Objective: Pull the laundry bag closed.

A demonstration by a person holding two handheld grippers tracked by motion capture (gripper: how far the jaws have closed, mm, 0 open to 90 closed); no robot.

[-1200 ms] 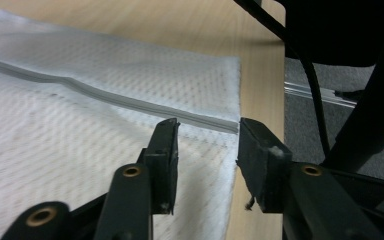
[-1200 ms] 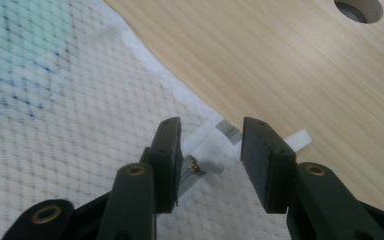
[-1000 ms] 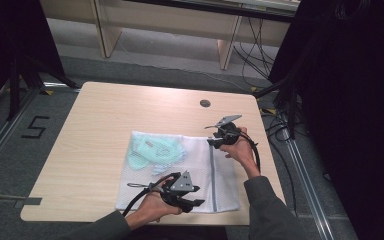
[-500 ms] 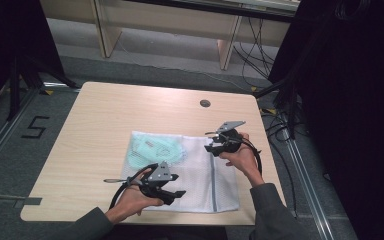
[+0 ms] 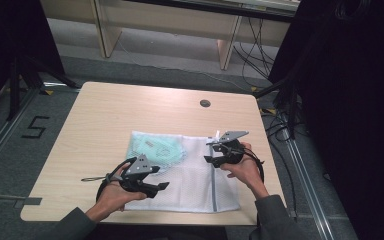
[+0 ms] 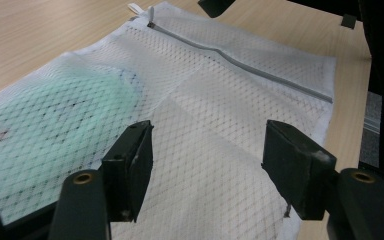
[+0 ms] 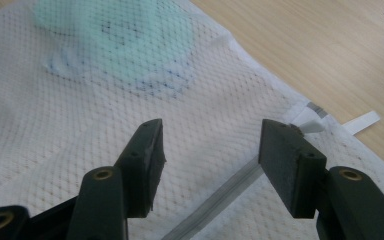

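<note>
Both grippers, left gripper (image 5: 156, 186) and right gripper (image 5: 211, 152), spread and empty over mesh bag (image 5: 195, 185), zipper (image 5: 214, 187) lengthwise nearest right, jaws just opened.

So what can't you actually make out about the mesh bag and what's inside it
- Mint-green item inside the mesh bag: blurred by netting in every view, kind unclear.
- Bag's near edge: high view, partly behind the left hand-held gripper.
- Zipper pull: right gripper view, behind a jaw.
- Bag's left part: left gripper view, cut off by the edge.
</note>
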